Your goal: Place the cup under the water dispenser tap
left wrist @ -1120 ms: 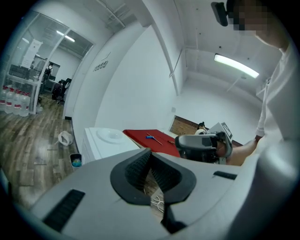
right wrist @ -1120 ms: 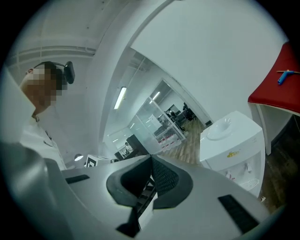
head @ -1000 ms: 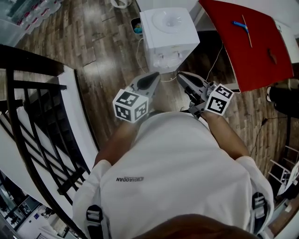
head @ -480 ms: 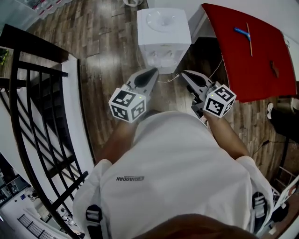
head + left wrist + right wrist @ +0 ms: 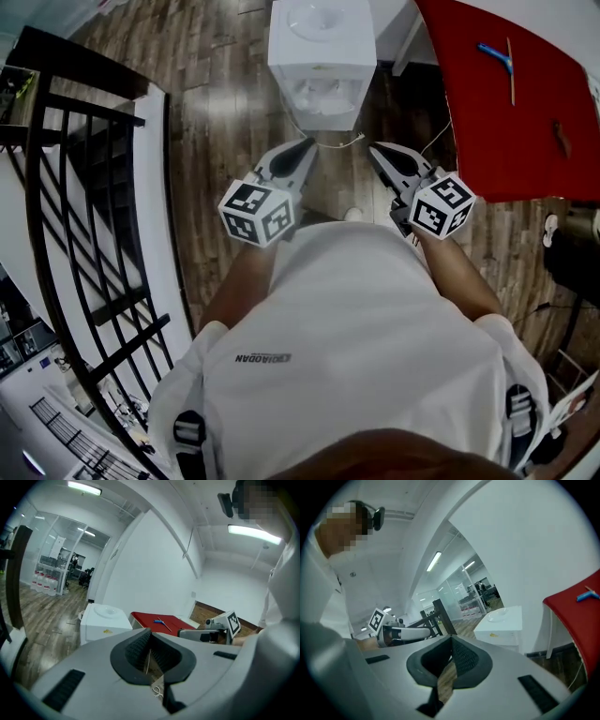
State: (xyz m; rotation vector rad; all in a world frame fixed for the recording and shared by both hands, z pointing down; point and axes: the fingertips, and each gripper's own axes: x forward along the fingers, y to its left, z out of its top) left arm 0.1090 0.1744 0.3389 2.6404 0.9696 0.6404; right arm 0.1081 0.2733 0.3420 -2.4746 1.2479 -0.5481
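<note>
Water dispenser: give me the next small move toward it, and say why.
Probably step closer to the water dispenser. It stands on the floor ahead, apart from both the left gripper and the right gripper, whose jaws are together with nothing between them. No cup shows in any view, so nothing can be placed yet.

We are facing the water dispenser (image 5: 317,56): a white box that is standing upright on the wooden floor (image 5: 225,103), round recess on top, tap alcove (image 5: 321,97) facing us, just beside the red surface (image 5: 506,103).
</note>
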